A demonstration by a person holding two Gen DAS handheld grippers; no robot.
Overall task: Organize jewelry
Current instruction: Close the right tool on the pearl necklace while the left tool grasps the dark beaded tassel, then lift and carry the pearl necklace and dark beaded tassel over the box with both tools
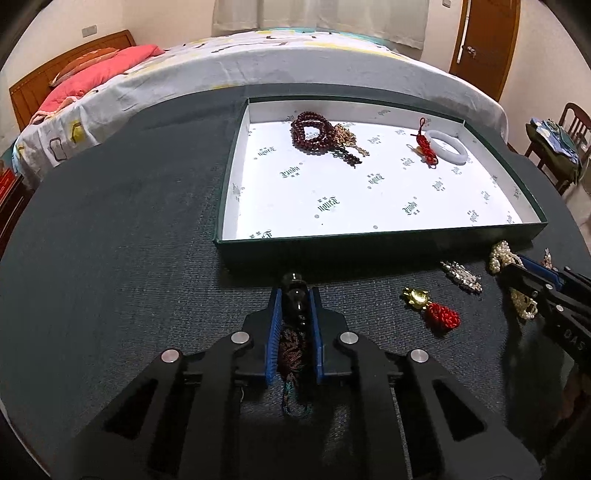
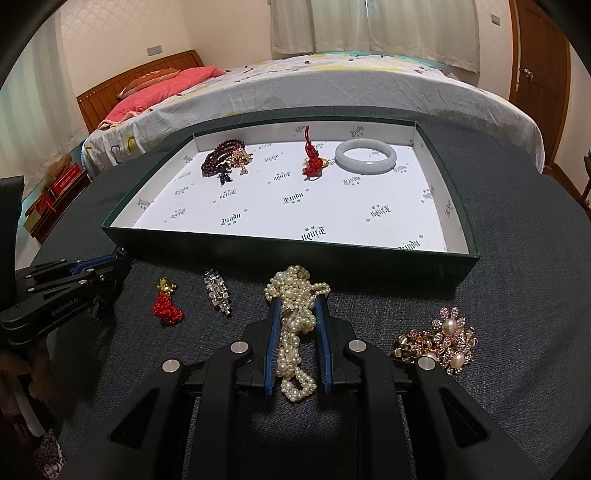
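Three pieces lie in the box (image 2: 458, 236) — red beads (image 2: 221, 158), red knot charm (image 2: 312, 162), white bangle (image 2: 365, 155); left claw (image 1: 295, 295) clamps a dark tasselled pendant (image 1: 293, 332), right claw (image 2: 297, 306) clamps pearls (image 2: 295, 332); three pieces wait on the counter (image 1: 110, 240).

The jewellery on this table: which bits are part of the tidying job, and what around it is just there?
Part of the job:
- green tray
- pearl necklace, gripped by the right gripper
- dark pendant, gripped by the left gripper
- red knot charm
- silver brooch
- gold pearl brooch

Just there:
- bed
- pink pillow
- curtains
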